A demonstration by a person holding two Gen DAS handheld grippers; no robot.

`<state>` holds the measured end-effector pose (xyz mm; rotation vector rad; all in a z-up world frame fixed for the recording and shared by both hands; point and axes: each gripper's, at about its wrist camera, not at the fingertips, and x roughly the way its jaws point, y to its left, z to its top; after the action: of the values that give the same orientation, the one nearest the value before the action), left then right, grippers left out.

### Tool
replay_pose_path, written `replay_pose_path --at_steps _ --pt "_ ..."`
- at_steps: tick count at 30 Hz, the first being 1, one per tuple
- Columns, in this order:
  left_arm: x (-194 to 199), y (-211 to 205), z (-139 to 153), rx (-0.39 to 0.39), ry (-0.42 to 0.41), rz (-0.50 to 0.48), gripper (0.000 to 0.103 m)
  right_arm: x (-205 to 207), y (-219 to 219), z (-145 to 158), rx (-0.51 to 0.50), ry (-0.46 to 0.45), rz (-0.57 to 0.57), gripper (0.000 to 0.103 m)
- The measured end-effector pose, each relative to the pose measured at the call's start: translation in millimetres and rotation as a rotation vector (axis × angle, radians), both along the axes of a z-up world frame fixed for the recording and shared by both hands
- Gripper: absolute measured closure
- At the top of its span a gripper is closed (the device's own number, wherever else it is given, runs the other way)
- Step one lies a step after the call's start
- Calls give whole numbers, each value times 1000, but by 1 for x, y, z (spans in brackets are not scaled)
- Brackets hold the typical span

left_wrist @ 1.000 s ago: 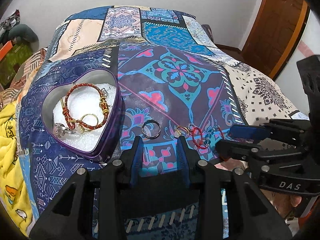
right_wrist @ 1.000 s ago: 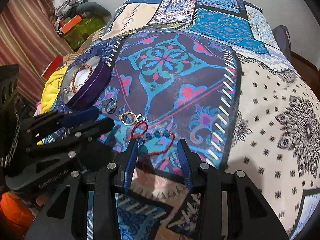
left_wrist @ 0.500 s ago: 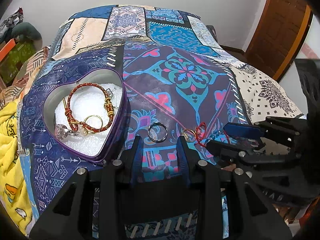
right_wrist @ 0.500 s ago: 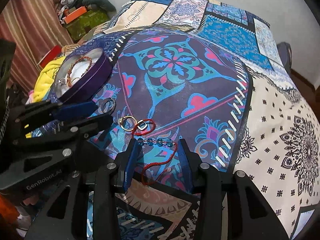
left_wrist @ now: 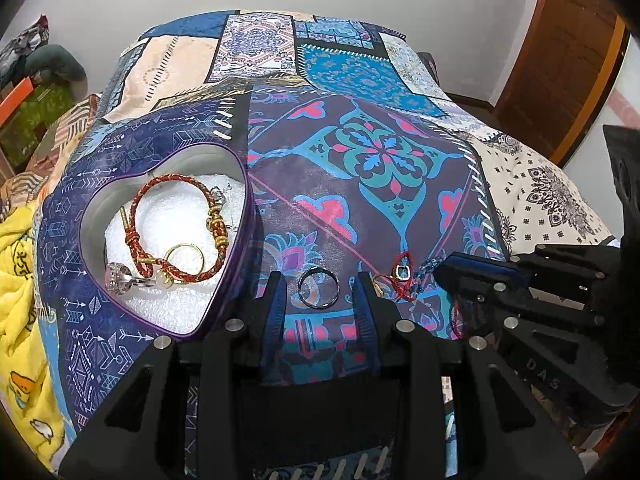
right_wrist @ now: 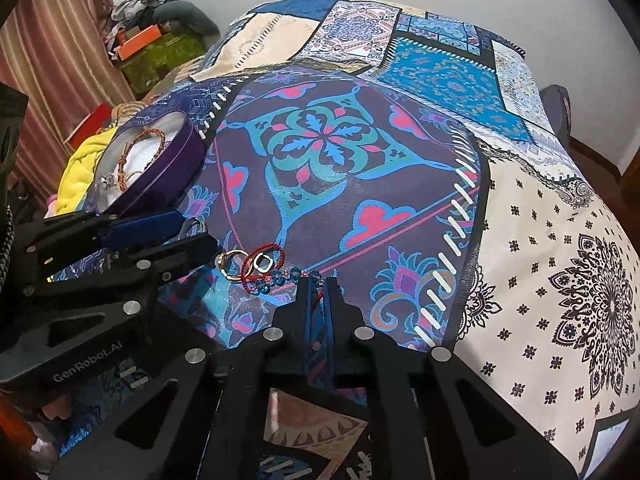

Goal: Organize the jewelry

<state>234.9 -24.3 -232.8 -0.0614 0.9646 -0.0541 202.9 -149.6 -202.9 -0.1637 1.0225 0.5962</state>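
Right gripper (right_wrist: 318, 294) jaws pinch the limp, light red cord bracelet (right_wrist: 272, 270), apparently mid-cord; left gripper (left_wrist: 320, 292) jaws spread, empty.

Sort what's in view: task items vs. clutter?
Job:
heart-shaped tin with braided bracelet and rings inside
silver ring on the bedspread, between the left gripper's open fingers
gold ring
red cord bracelet with blue beads, pinched by the shut right gripper

Lying about:
yellow blanket
orange box
clothes pile
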Motion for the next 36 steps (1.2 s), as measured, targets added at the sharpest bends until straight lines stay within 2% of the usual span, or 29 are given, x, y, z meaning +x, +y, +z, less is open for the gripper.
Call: replay_pose_path --at_steps 4,6,15,20,25,32,36 --pt "1 -3 -1 18 -4 -10 70 0 -4 2 16 3 -17 99" --pt "1 -4 -1 19 -3 -12 82 0 -8 5 37 7 -28 100" --pt "-8 -3 5 -5 -15 -26 82 -7 -29 24 61 -16 -57 100" --pt "-22 -2 12 -9 -30 -32 82 -11 -31 29 68 7 -14 98" --pt "-27 -1 13 4 -34 -27 82 -1 -22 21 66 65 -16 68" --pt "-30 4 17 1 -48 -26 82 8 2 0 55 135 20 65" --pt "-29 9 15 -15 -45 -15 82 5 5 -1 41 104 30 61"
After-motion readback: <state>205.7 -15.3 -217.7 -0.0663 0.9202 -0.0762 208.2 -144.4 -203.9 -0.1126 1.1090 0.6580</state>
